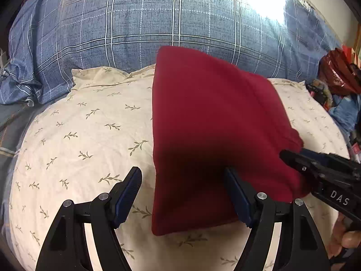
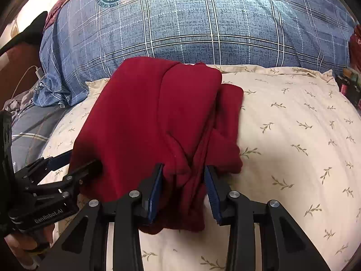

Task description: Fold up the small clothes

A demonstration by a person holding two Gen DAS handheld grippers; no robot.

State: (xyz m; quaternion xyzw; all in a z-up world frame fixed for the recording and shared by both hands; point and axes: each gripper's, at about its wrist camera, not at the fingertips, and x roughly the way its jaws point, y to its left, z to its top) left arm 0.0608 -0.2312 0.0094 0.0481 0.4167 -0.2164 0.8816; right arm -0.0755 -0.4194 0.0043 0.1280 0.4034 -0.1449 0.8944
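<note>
Our right gripper [image 2: 183,189] stands parted around the near edge of the red garment [image 2: 155,122], seemingly no longer pinching it, and our left gripper [image 1: 182,194] gapes wide over its left border. The garment lies folded on the cream pillow [image 2: 293,135], so we judge the fold just laid; next we must back both grippers off without dragging the cloth.

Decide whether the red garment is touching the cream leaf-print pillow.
Touching. The left wrist view shows the red garment lying flat on the cream pillow, with no gap along its left edge.
</note>
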